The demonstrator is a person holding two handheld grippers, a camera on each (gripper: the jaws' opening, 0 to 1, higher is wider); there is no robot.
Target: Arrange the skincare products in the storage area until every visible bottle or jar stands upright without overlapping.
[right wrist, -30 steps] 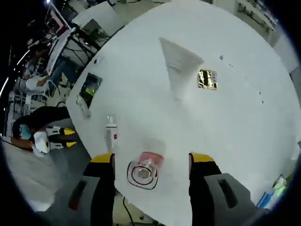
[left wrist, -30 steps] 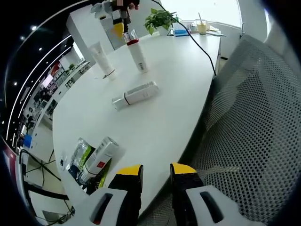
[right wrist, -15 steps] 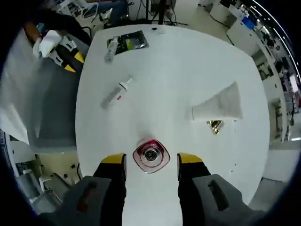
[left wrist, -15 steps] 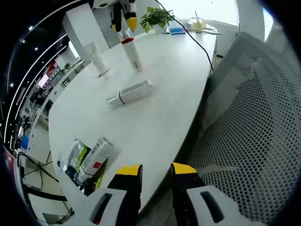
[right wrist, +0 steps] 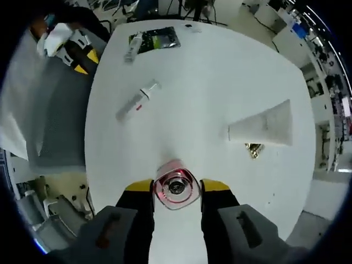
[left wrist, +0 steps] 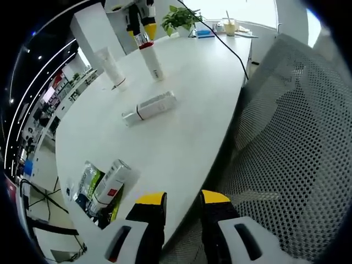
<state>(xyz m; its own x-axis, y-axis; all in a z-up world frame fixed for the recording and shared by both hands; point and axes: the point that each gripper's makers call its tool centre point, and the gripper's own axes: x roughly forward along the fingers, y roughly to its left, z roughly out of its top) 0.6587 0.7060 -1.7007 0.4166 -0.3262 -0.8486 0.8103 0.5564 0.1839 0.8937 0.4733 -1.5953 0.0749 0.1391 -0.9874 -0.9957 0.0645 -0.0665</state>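
A white bottle with a red collar (left wrist: 152,61) stands upright at the far side of the white table (left wrist: 192,132). My right gripper (right wrist: 176,186) comes down on its clear cap (right wrist: 176,188), jaws pressed to both sides; the same gripper (left wrist: 140,23) shows from the left gripper view. A white tube (left wrist: 112,68) stands on its cap beside it, also visible as the tube (right wrist: 263,127). Another white bottle (left wrist: 149,106) lies flat mid-table. A third bottle (left wrist: 111,183) lies across a green sachet (left wrist: 89,181). My left gripper (left wrist: 183,199) hangs off the near table edge, narrowly open and holding nothing.
A mesh office chair (left wrist: 297,154) stands right against the table edge. A potted plant (left wrist: 181,19), a cup (left wrist: 228,26) and a black cable (left wrist: 231,49) are at the far end. A small gold item (right wrist: 253,149) lies by the tube. A person's gloved hand (right wrist: 55,39) holds the left gripper.
My right gripper's jaws have narrowed from wide apart onto the red-collared bottle's cap and dropped closer to it. The left gripper view has shifted only slightly.
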